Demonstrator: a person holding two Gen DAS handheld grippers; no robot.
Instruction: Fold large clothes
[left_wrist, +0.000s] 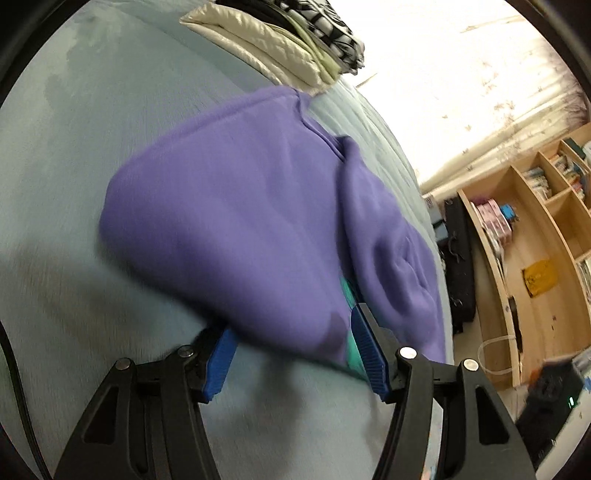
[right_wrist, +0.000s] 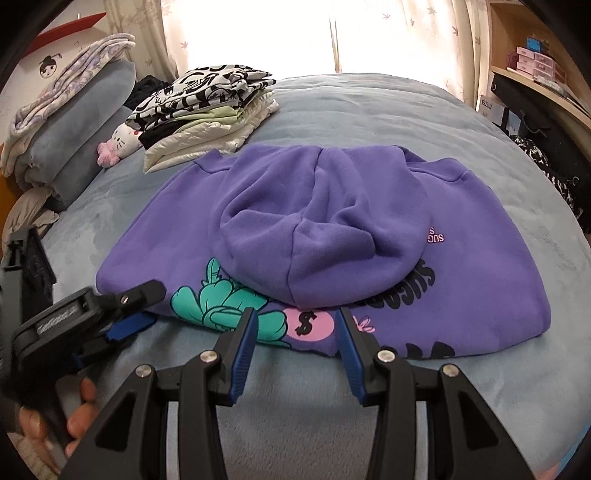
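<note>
while the purple hoodie lay part-folded on the blue-grey bedspread, hood laid over its chest, its long axis ran across the view of the right gripper. that gripper stood wide and empty, just short of the near hem, aimed at its middle. the left gripper, also wide and holding nothing, sat at the hem's left corner, probably nearer to a grasp.

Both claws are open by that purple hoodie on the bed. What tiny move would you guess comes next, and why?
Probably the right hand-held gripper eases forward and closes on the purple hoodie's near hem. Its jaws stand open right at that edge, gripping nothing, and the hood is already laid over the body. The left hand-held gripper waits open at the near corner.
</note>
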